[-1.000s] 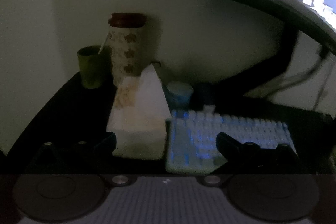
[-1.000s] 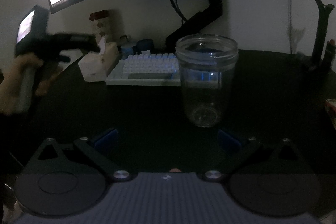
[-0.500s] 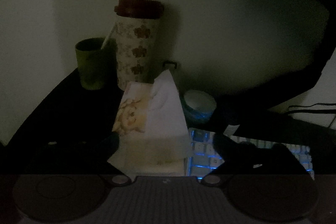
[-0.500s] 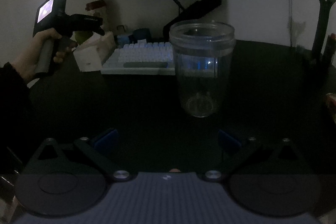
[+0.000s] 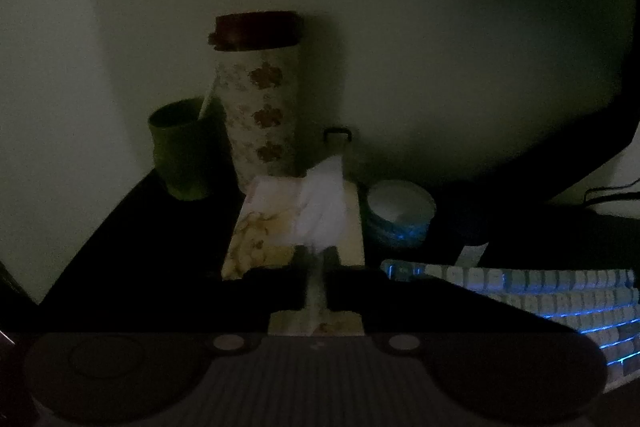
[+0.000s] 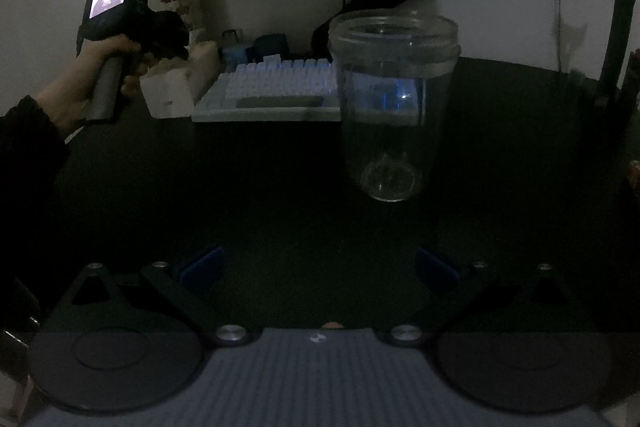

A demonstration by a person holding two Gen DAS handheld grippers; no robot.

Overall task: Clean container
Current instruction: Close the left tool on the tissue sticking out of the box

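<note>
The dark bench carries a backlit keyboard and, just in front of its right end, the clear container, upright and empty. The right gripper hangs well short of it, fingers spread wide. At the tissue box, the left gripper pinches the white tissue sticking up.

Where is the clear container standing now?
In the right wrist view, the clear container stands upright on the dark desk, right of centre, just before the keyboard.
</note>
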